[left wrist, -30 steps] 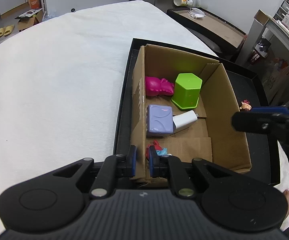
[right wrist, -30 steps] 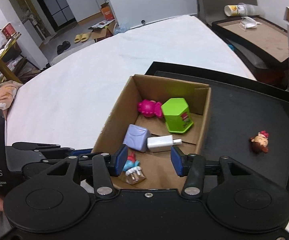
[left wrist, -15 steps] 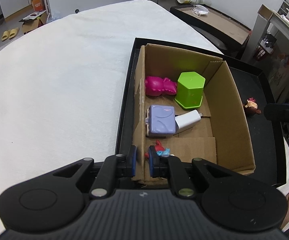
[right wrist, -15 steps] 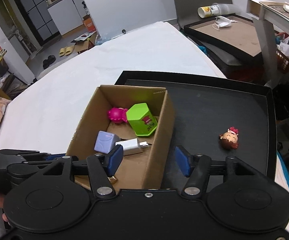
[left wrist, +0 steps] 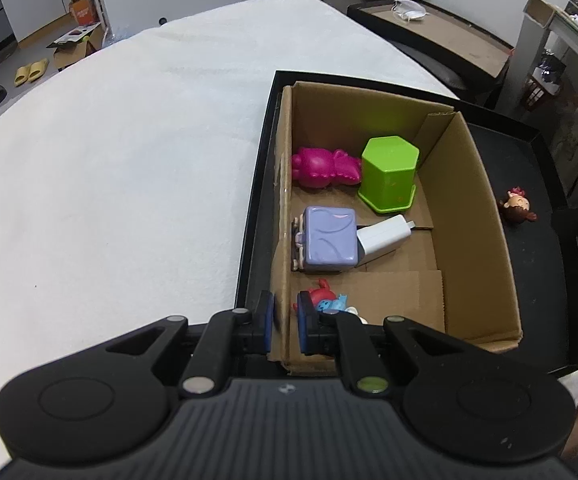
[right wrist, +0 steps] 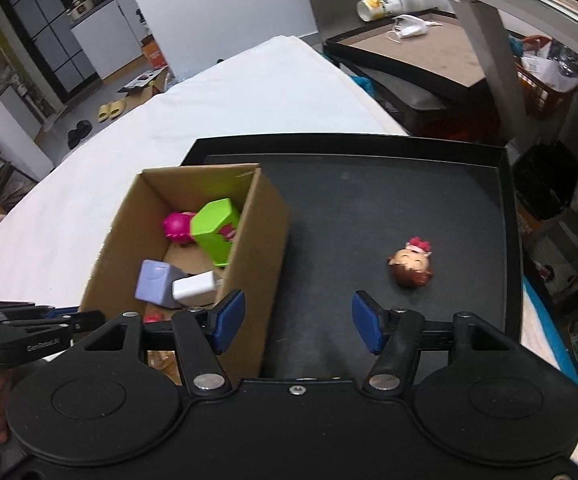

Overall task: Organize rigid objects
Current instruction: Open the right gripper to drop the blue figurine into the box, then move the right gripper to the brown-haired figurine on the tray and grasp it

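The doll head [right wrist: 410, 267] lies alone on the black tray [right wrist: 505, 208], at about one o'clock from the right gripper [right wrist: 297, 322], which has swung off the box [right wrist: 263, 240] toward it; its jaws have just been opening and hold nothing. The left gripper [left wrist: 285, 325] stays pinched on the box's near wall, so the head looks like the last piece to collect.

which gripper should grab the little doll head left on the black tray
Right. The right gripper is open, empty and facing the doll head, while the left gripper is shut on the cardboard box wall.
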A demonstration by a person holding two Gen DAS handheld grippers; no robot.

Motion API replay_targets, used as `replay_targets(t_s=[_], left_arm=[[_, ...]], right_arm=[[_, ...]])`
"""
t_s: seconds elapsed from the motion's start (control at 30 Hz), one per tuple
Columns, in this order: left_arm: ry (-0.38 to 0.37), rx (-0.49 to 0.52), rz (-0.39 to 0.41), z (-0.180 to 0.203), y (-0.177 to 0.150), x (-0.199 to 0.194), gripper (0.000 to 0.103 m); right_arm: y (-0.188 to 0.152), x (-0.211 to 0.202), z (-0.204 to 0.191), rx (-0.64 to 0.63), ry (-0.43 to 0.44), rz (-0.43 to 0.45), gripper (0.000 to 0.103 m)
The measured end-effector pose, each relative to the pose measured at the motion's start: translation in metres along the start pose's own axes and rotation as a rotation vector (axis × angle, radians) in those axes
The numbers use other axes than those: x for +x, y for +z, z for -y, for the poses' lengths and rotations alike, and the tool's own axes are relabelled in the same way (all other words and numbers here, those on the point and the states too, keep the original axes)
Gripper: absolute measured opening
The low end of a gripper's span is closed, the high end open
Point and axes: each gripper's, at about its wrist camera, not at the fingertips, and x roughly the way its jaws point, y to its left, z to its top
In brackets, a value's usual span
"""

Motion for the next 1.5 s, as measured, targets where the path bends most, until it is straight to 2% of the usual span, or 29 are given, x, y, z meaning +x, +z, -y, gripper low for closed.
replay_targets(t_s=[0.57,0.8,0.87,0.97,1.5], left_arm=[[0.037,0.016,-0.033,0.007,0.002,0.007,0.012],[0.044,0.025,-0.034,0.009,0.003,0.009,0.012],[0.044,0.024,-0.036,0.009,0.003,0.01,0.012],[0.041,0.021,-0.041,0.008,0.004,0.012,0.012],[0.015,0.005,-0.058,0.001,0.007,0.021,0.012]], right_arm=[[0.015,0.002,0.068,0.128,0.013,0.038,0.06],[0.021,0.02,0.096,0.168,-0.019,0.019,0.06],[0.023,0.028,0.099,0.163,-0.027,0.006,0.06],[0.025,0.041,0.1,0.153,-0.04,-0.015,0.067],[0.029,0.107,0.088,0.051,-0.156,-0.091,0.065]])
